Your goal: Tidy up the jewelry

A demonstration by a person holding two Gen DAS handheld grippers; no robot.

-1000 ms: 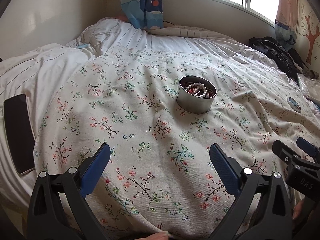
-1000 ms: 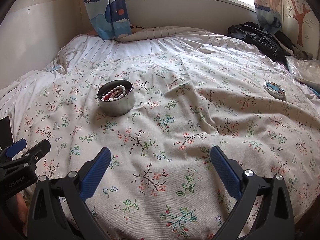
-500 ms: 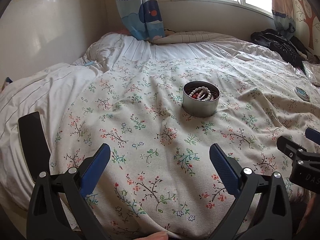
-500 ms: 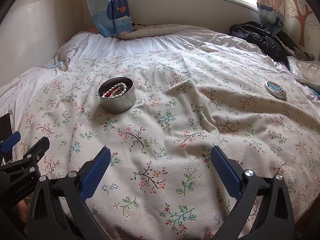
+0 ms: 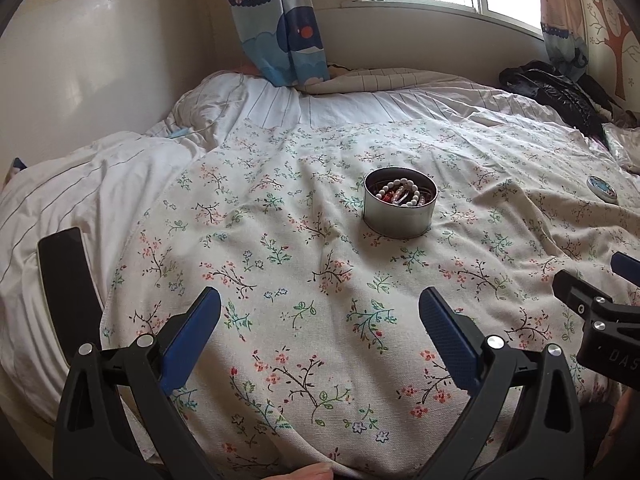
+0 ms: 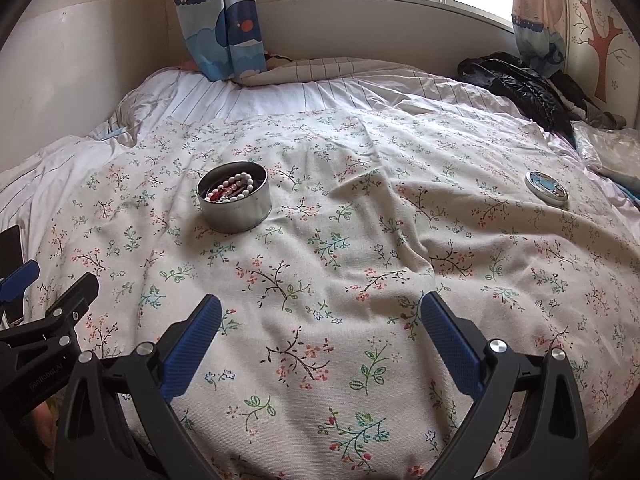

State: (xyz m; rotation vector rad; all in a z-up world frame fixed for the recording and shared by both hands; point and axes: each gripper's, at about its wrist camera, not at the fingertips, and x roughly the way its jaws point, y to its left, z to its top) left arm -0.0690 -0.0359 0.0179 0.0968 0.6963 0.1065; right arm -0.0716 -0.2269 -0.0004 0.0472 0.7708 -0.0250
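Both the left tool point(image 5: 320, 316) and right tool point(image 6: 321, 316) gape wide, empty, near the tin point(image 5: 399, 207) of beads point(image 5: 400, 195). The lid point(image 6: 546, 192) lies well right; soft bedding could tip the tin.

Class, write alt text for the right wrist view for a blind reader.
An open round metal tin of beaded bracelets sits on a floral bedspread, its lid lying apart at far right. The open right gripper hovers empty in the foreground.
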